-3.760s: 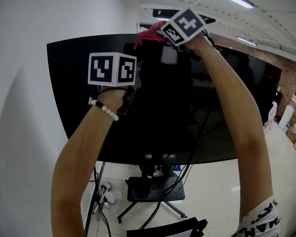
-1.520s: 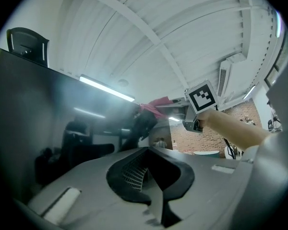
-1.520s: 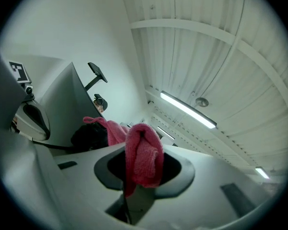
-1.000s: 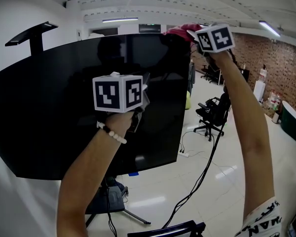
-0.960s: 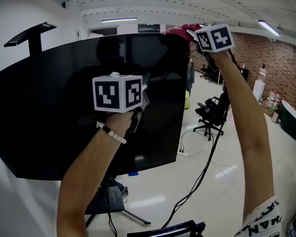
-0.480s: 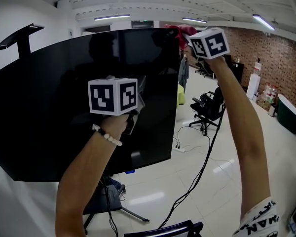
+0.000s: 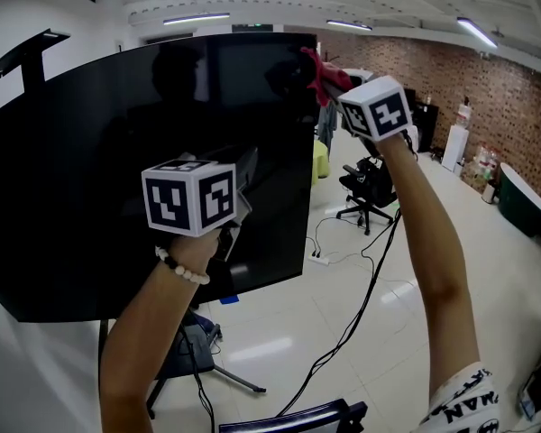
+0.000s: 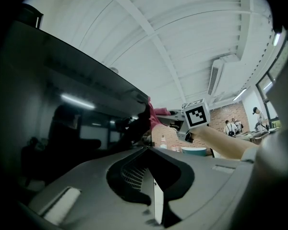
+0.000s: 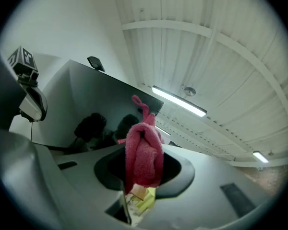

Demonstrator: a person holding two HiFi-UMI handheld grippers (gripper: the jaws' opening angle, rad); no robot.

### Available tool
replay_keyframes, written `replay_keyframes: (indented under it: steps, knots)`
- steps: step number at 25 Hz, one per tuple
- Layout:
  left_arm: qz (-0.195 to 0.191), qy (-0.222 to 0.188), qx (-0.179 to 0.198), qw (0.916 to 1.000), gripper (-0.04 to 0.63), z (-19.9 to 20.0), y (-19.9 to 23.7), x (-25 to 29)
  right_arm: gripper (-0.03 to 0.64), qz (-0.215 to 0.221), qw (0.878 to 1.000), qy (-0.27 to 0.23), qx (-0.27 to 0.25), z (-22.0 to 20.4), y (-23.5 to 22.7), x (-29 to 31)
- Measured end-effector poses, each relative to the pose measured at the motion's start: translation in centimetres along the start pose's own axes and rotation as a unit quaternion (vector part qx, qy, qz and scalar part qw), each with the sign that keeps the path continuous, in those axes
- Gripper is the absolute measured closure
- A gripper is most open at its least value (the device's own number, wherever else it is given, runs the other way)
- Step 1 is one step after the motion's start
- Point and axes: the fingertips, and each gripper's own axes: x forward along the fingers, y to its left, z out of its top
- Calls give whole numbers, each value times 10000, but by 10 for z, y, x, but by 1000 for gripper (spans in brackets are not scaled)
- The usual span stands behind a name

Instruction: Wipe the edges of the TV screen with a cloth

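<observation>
The black TV screen [image 7: 117, 170] fills the left half of the head view, its right edge running down the middle. My right gripper [image 7: 335, 78] is shut on a pink cloth [image 7: 319, 72], which is pressed against the upper part of that right edge. In the right gripper view the folded cloth [image 9: 143, 150] bulges out between the jaws in front of the screen [image 9: 96, 109]. My left gripper [image 7: 242, 171] hovers before the screen's lower right area, shut on nothing. The left gripper view shows the screen [image 8: 62, 109] and the distant cloth [image 8: 156, 116].
A black office chair [image 7: 364, 186] stands behind the TV's right edge. Cables [image 7: 361, 287] trail over the tiled floor. The TV stand's legs [image 7: 198, 354] spread below the screen. A brick wall [image 7: 496, 88] runs along the right. People [image 8: 230, 127] stand far off.
My right gripper has slid the cloth from the top right corner down onto the screen's right edge. The left gripper has dropped slightly and my view has turned right.
</observation>
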Motion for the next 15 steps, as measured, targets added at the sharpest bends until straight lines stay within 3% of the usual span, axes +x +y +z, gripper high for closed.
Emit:
replay_keyframes:
  steps: [8, 15]
  knots:
    - [160, 29, -205, 9997, 606, -47, 2, -39, 508, 219, 9980, -24, 588, -46, 43, -16]
    - [491, 34, -279, 9984, 605, -121, 10, -74, 508, 383, 9924, 150, 1163, -130, 110, -24]
